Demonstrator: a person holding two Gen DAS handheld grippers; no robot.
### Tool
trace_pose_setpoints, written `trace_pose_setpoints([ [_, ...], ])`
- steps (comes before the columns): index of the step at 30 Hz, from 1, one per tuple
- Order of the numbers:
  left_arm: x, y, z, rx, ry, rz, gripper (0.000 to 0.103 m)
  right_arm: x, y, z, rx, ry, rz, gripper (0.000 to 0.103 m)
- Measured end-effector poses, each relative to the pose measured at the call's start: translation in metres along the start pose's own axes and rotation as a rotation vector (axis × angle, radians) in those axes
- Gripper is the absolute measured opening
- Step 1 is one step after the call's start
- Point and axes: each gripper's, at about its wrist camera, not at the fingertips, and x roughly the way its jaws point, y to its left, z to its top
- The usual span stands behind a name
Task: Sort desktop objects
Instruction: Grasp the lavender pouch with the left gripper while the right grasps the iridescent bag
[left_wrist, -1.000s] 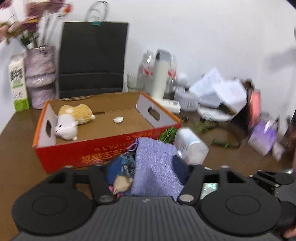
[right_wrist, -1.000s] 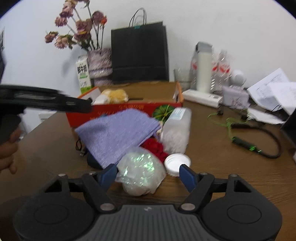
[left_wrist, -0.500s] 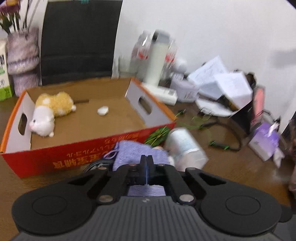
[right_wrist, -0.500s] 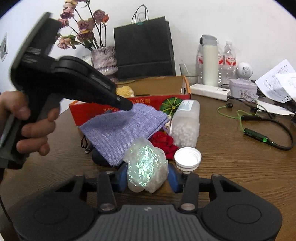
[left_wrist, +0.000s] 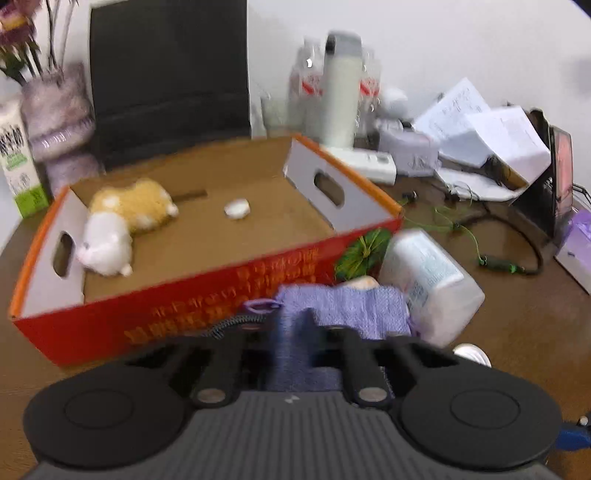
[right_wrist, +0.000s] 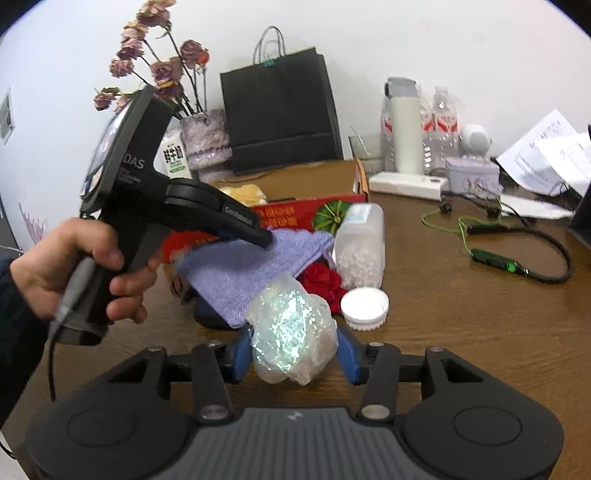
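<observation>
Pinching purple pouch (left_wrist: 343, 306), left hand-held gripper (right_wrist: 264, 238); right hand-held gripper (right_wrist: 295, 356) opening around glittery bag (right_wrist: 291, 332).

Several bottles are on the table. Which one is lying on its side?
The wide clear bottle holding white pellets, beside the red box, its mouth toward the loose white cap. The water bottles and white flask at the wall stand upright.

A black paper carrier bag (right_wrist: 280, 114) stands against the white wall, dried pink roses in a mauve vase (right_wrist: 205, 142) beside it, loose printed papers (right_wrist: 546, 155) far right.
</observation>
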Motion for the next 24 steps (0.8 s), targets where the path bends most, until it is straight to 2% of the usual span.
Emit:
trace_pose_setpoints([
  [4,-0.055,-0.002,0.001,-0.046,-0.173,-0.037,0.005,-0.007,-0.001,-0.005,0.001,-0.01,0.009,0.046],
  [6,-0.088,0.001,-0.001,-0.103,-0.265,-0.049,0.004,-0.007,-0.001,-0.006,0.004,-0.009,0.011,0.046],
  [8,-0.125,0.004,-0.005,-0.187,-0.31,-0.066,0.004,-0.008,0.0,-0.007,0.002,-0.008,0.009,0.046],
  [11,-0.184,0.012,-0.024,-0.261,-0.415,-0.15,0.004,-0.014,0.004,-0.008,-0.019,-0.016,0.012,0.046],
  [13,-0.212,0.02,-0.037,-0.317,-0.439,-0.162,0.004,-0.019,0.007,-0.008,-0.03,-0.022,0.021,0.046],
  [15,-0.227,0.029,-0.056,-0.365,-0.441,-0.15,0.004,-0.022,0.011,-0.009,-0.039,-0.02,0.033,0.046],
  [17,-0.226,0.035,-0.08,-0.358,-0.404,-0.082,0.004,-0.023,0.016,-0.013,-0.055,-0.013,0.042,0.046],
  [19,-0.211,0.04,-0.111,-0.387,-0.323,-0.003,0.004,-0.024,0.022,-0.019,-0.065,-0.002,0.044,0.046],
  [22,-0.179,0.046,-0.158,-0.473,-0.189,0.035,0.004,-0.024,0.032,-0.03,-0.079,0.024,0.048,0.046],
  [24,-0.169,0.044,-0.172,-0.475,-0.17,0.118,0.009,-0.022,0.038,-0.035,-0.095,0.04,0.049,0.05],
])
